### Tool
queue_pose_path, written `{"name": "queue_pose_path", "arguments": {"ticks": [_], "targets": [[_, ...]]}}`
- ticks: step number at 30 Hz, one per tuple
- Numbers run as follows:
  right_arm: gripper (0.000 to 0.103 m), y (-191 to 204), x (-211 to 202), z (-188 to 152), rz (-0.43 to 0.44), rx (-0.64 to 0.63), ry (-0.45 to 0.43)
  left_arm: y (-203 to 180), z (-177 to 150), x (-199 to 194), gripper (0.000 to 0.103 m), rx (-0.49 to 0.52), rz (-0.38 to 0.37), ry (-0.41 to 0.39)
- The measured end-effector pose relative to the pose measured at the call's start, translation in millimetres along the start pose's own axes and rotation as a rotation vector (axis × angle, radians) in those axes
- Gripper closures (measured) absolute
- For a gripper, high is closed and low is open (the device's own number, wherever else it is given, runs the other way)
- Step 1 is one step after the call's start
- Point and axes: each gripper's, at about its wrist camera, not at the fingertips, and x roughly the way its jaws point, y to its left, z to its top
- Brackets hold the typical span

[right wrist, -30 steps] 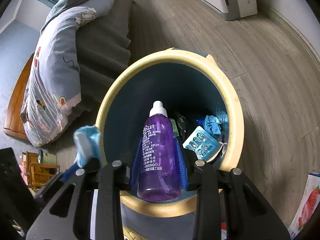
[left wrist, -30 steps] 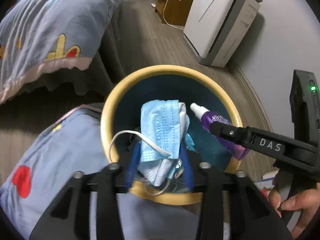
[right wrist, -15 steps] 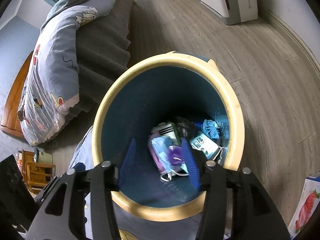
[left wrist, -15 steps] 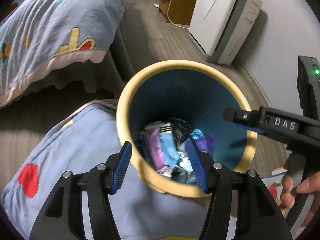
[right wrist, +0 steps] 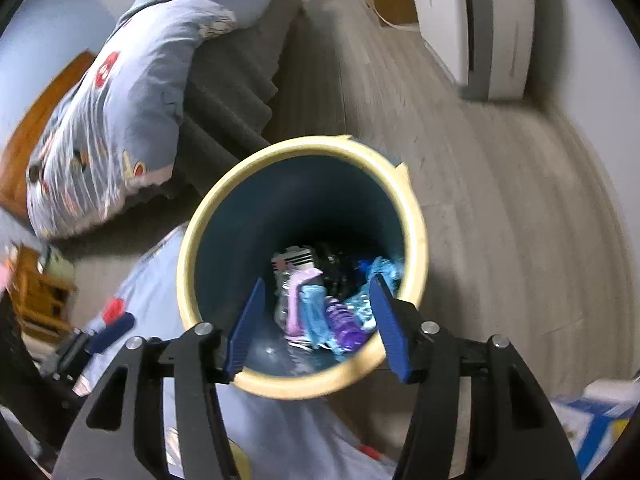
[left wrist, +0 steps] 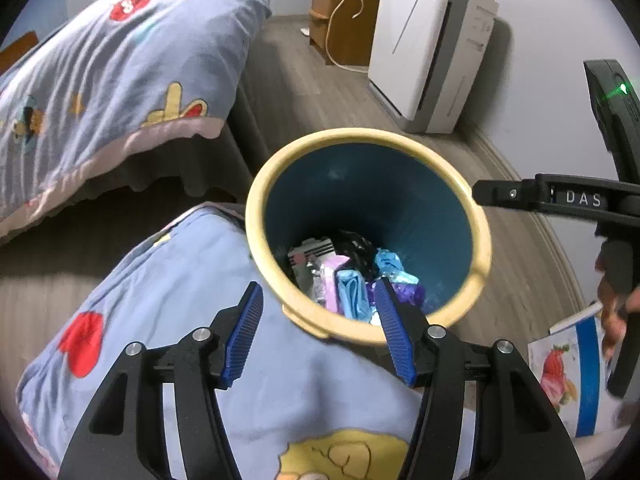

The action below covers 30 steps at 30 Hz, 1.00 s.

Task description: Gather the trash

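Mask (left wrist: 354,294) and purple bottle (right wrist: 344,322) now lie in the bin (left wrist: 478,236); left gripper (left wrist: 320,330) and right gripper (right wrist: 316,326) both empty, jaws still spreading. Blanket (left wrist: 160,320) crowds bin's near side; box (left wrist: 576,376) on floor beside it.

Home bedroom: bed (left wrist: 224,152), cartoon duvet (left wrist: 100,80), wood floor (right wrist: 500,200).

Grey wood-plank floor (left wrist: 304,92) is seen; a white appliance (left wrist: 424,52) stands against pale wall (left wrist: 552,40), wooden cabinet (left wrist: 340,16) beside it.
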Motion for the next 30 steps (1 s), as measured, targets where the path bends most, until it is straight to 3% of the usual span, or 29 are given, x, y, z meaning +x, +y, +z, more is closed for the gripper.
{"name": "queue_pose_path", "arguments": {"ticks": [2, 3, 4, 8, 14, 18, 20, 26, 30], "targets": [[0.043, 9, -16, -4, -0.009, -0.059, -0.024, -4, -4, -15, 0.028, 0.018, 0.015, -0.022], [0.041, 13, -23, -6, -0.009, -0.080, -0.036, -5, -5, -26, 0.014, 0.026, 0.029, -0.045], [0.035, 20, -33, -8, -0.010, -0.110, -0.050, -7, -8, -40, 0.009, 0.036, 0.044, -0.083], [0.007, 37, -71, -22, -0.019, -0.175, -0.127, -9, -18, -82, 0.005, 0.048, 0.059, -0.135], [0.006, 36, -117, -55, -0.056, -0.154, -0.211, -8, -36, -124, 0.005, -0.028, 0.055, -0.168], [0.006, 23, -134, -72, -0.139, -0.109, -0.241, -7, -48, -146, 0.005, -0.110, 0.024, -0.198], [0.006, 17, -143, -80, -0.193, -0.089, -0.260, -10, -47, -151, 0.005, -0.109, 0.019, -0.221], [0.006, 7, -163, -91, -0.238, -0.045, -0.328, -21, -40, -151, 0.005, -0.098, 0.032, -0.285], [0.006, 8, -159, -92, -0.173, -0.096, -0.351, -29, -34, -142, 0.005, -0.049, 0.101, -0.313]]}}
